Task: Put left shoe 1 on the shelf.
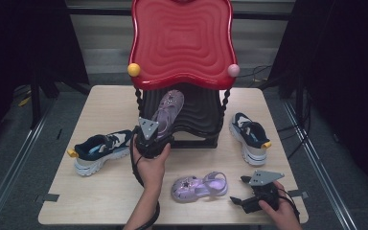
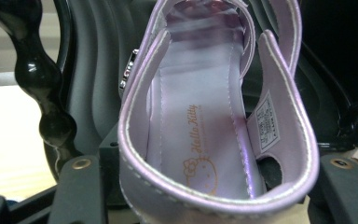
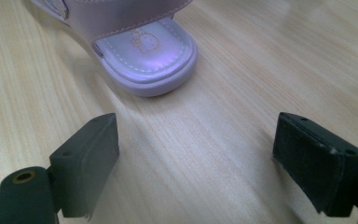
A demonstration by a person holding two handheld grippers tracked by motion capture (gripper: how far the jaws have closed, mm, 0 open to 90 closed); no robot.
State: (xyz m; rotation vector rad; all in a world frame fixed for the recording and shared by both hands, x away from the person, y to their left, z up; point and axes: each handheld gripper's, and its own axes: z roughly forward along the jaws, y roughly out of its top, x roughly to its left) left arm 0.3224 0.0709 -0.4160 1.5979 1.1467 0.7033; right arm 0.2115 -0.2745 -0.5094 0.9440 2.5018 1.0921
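Nearest the high view's lens, at the lower right of the frame, the right gripper rests low over the table with its jaws spread wide and nothing between them; in the right gripper view the heel of the second purple sandal lies just beyond the pads, apart from them. That sandal lies flat on the wood at lower centre.

At centre frame the left gripper holds the other purple sandal by its heel, toe pointing up and away into the black lower shelf of the rack under the red wavy top; in the left gripper view the jaws stand about half closed, one on either side of the heel strap, pressing it.

Risks, as I judge them: the grip is on soft strap rather than sole, so the sandal may twist or slip out as it slides in; its toe could catch on the ribbed shelf surface; released too soon, it may slide back down the slope. Two navy sneakers, one at left and one at right, sit well apart.
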